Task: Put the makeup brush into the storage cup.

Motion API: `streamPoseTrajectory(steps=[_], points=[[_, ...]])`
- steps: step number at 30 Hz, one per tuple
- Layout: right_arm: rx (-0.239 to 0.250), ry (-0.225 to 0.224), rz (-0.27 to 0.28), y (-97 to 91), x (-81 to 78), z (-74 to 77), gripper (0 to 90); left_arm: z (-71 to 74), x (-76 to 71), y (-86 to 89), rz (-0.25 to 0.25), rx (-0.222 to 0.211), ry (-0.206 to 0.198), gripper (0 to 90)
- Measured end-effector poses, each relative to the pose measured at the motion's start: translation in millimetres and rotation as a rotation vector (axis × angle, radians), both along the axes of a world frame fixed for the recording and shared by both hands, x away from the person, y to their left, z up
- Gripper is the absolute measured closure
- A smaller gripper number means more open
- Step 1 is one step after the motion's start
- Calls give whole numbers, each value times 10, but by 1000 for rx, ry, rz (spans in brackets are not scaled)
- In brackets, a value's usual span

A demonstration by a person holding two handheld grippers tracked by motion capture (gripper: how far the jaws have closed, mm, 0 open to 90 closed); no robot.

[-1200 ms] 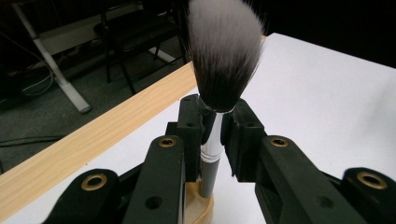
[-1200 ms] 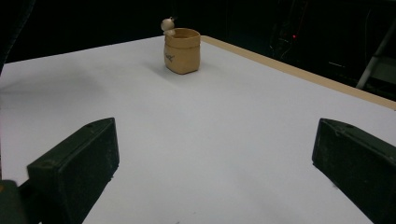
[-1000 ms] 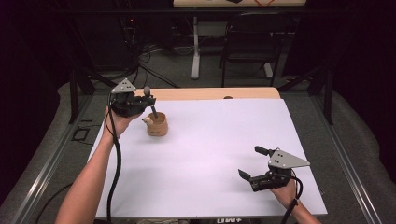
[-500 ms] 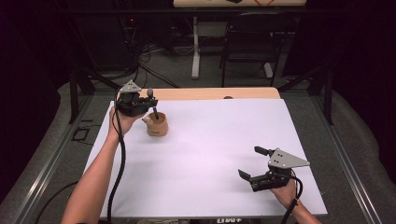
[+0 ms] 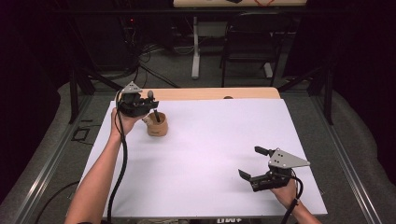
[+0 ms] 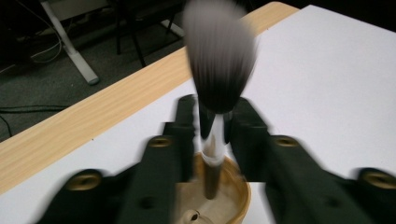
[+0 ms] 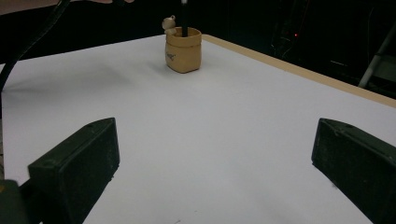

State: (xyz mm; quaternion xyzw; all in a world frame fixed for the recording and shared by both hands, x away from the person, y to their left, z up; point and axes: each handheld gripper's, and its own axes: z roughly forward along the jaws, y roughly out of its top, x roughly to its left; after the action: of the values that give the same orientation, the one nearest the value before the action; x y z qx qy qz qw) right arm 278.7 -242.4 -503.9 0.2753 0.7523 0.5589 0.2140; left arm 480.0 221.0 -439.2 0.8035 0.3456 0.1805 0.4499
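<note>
A small tan cup (image 5: 157, 127) with a little figure on its rim stands at the far left of the white table (image 5: 210, 140). A makeup brush (image 5: 150, 94) stands upright with its dark handle down inside the cup and its bristles up. My left gripper (image 5: 152, 105) is shut on the brush just above the cup. In the left gripper view the jaws clamp the silver ferrule of the brush (image 6: 218, 60) over the cup (image 6: 233, 196). My right gripper (image 5: 250, 162) hovers open at the near right, holding nothing. The right gripper view has the cup (image 7: 183, 50) far ahead.
A wooden strip (image 5: 210, 94) runs along the table's far edge. Beyond it are a chair (image 5: 247, 42), a desk leg and floor cables. The left gripper's cable (image 5: 122, 154) trails along the forearm.
My left gripper has shifted a little to the right and down with the brush, over the cup. The right gripper has stayed where it was.
</note>
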Motion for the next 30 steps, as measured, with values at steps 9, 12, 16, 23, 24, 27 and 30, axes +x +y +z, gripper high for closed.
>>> streamPoseTrajectory(steps=[9,12,16,23,24,27,30], points=[[0,-1,5,4,-1,0,2,-7,-178,146,65,3,-42,0],[-2,5,5,6,-1,0,2,-3,-268,208,77,-3,-72,0],[-3,5,5,8,-2,0,2,16,-391,284,88,-21,-103,0],[-3,6,4,10,-3,-1,2,26,-656,341,97,-66,-159,0],[-5,5,3,9,-2,-1,2,32,-684,347,94,-66,-157,0],[-4,5,3,10,-6,1,2,38,-760,349,92,-72,-171,0],[-1,-1,5,18,-5,2,2,59,-912,356,91,-83,-187,0]])
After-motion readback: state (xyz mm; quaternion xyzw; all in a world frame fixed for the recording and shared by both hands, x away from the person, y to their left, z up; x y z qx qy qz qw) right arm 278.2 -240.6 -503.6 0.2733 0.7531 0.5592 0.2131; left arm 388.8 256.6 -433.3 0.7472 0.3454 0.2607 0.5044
